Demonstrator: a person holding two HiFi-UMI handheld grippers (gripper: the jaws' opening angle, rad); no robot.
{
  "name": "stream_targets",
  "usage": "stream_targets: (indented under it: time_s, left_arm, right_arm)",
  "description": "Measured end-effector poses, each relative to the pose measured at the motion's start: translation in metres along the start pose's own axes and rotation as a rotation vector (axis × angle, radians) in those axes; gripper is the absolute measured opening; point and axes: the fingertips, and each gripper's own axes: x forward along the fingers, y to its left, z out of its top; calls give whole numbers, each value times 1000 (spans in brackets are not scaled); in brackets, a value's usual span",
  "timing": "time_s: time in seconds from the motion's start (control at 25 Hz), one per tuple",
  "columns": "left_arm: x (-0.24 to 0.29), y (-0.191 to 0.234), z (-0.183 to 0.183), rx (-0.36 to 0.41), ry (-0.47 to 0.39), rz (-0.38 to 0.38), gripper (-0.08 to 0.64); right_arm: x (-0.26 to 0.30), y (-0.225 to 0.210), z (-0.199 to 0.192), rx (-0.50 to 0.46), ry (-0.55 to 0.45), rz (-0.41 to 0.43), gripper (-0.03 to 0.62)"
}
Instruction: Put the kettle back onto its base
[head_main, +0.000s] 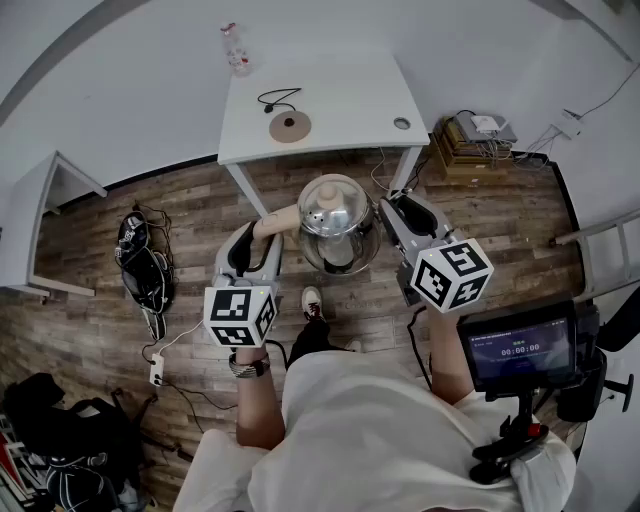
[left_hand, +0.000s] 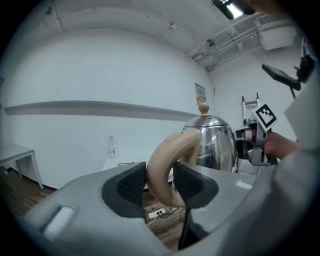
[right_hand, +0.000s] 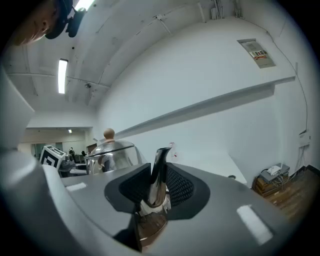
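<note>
Left gripper (left_hand: 160, 182) grips the kettle (head_main: 337, 215) handle (left_hand: 167, 155), right gripper (right_hand: 157, 187) its spout (right_hand: 160, 167)

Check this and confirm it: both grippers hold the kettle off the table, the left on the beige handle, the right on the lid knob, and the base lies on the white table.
One part is wrong. The right gripper is shut on the spout of the kettle, as the right gripper view shows. The rest stands: the left gripper grips the beige handle, and the base lies on the white table.
</note>
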Motion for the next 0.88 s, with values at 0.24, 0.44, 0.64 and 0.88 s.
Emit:
stream_targets:
  time_s: [0.24,0.44,0.64,0.88]
  left_arm:
    - [2,-4,-3,7,-6,0,178]
    - [4,1,2,10,-14,-2,178]
    - [5,4,8,19,-24,-5,176]
    - [59,29,15,17,-13,-10,176]
  right_arm:
    - [-2,-5,-3,-1,-2,-5,95]
    - [2,-3,0,-13,-1,-3,100]
    - [3,-2,2,-7,-6,-8,103]
    - [54,-34,13,4,2,-13,100]
